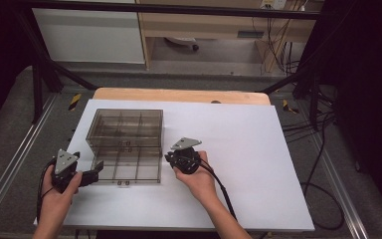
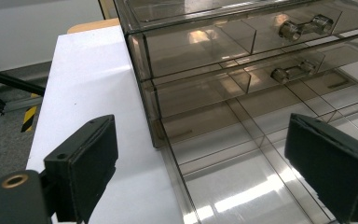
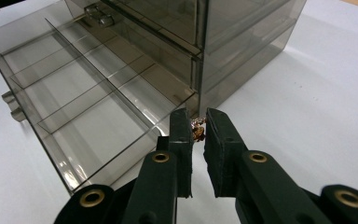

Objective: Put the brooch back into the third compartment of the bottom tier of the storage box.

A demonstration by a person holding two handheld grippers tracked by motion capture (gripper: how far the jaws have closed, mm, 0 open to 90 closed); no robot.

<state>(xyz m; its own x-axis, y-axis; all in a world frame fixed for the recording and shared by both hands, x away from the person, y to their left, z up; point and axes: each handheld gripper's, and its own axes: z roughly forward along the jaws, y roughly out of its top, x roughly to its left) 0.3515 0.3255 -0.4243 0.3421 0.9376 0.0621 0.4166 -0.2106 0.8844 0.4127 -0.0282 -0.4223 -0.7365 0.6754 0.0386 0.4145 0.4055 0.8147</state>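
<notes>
Right tongs (image 3: 197,128) are pinching a small glittery brown-gold trinket (image 3: 198,130), hovering at the right edge of the pulled-out bottom drawer (image 3: 70,107) of a smoky acrylic drawer cabinet (image 1: 125,130). Left tongs (image 2: 205,163) are standing wide apart over the drawer's left corner, gripping nothing, above the white surface (image 1: 238,149).

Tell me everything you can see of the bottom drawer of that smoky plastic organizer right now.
The bottom drawer is pulled out toward the person, resting on the white table sheet. It looks like clear, smoke-tinted plastic, split by thin dividers into a grid of compartments that look empty, with a small knob on its front. The open left claw straddles one side wall; the right claw, shut on a small glittery item, hovers by the opposite side.
</notes>
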